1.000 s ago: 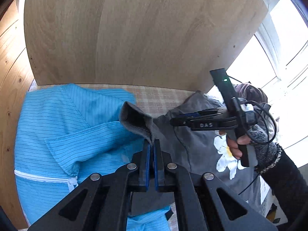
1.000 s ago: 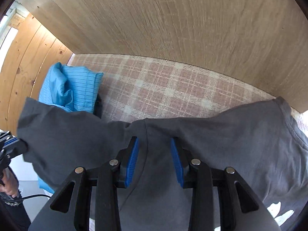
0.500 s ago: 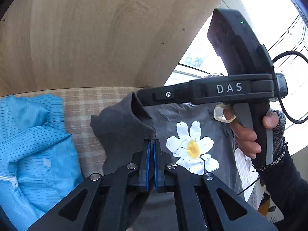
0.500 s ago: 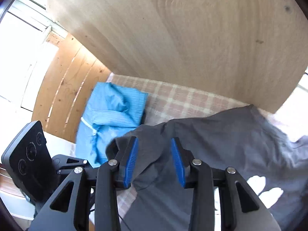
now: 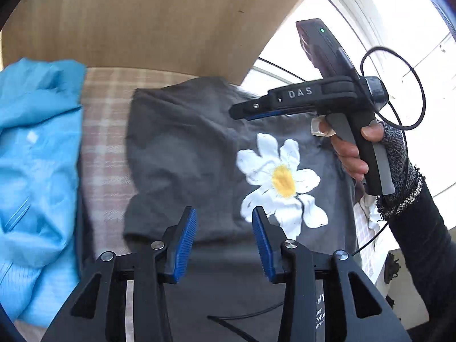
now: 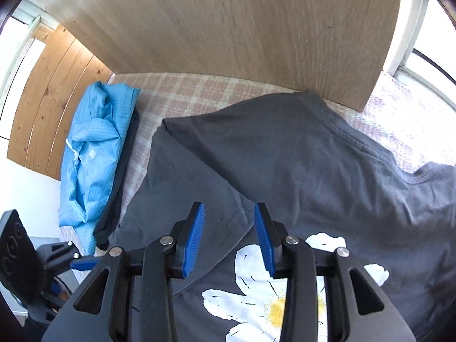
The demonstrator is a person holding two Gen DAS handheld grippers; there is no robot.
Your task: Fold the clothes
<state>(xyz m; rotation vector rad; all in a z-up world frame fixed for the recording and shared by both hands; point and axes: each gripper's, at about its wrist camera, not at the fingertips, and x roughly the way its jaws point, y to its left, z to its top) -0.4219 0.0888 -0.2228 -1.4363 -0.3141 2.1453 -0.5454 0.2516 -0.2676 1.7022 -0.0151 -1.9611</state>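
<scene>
two garments lie on one plaid-covered surface: a grey t-shirt [image 5: 185, 148] and a light blue striped garment [image 5: 34, 156]. the grey t-shirt is soft knit with stitched hems and one printed white daisy [image 5: 280, 179] with a yellow centre; it is spread across the middle of the pink-and-cream plaid cover [image 5: 105, 131], with a sleeve folded in over the body. the blue garment is thin, crumpled fabric with fine stripes and a white zip, lying at 9 o'clock from the t-shirt, just beside it.

two grippers are in play. the left gripper [image 5: 223, 239] has its ribbed blue fingers [image 5: 185, 239] spread, empty, above the t-shirt's lower part. the right gripper [image 6: 229, 236] also has its fingers [image 6: 193, 239] spread with nothing between them, over the folded sleeve's hem.

behind the cover stands a pale wood-grain panel [image 6: 242, 22], smooth and flat.

the left wrist view alone shows the right gripper from the side, at 2 o'clock, black with "das" on it, held by a hand [image 5: 349, 154] in a speckled knit cuff over a dark sleeve, with a looping cable. the right wrist view alone shows orange-toned wooden planks [image 6: 54, 105] at 9 o'clock, the shirt's neckline at 3 o'clock, and the left gripper's side at 8 o'clock.
</scene>
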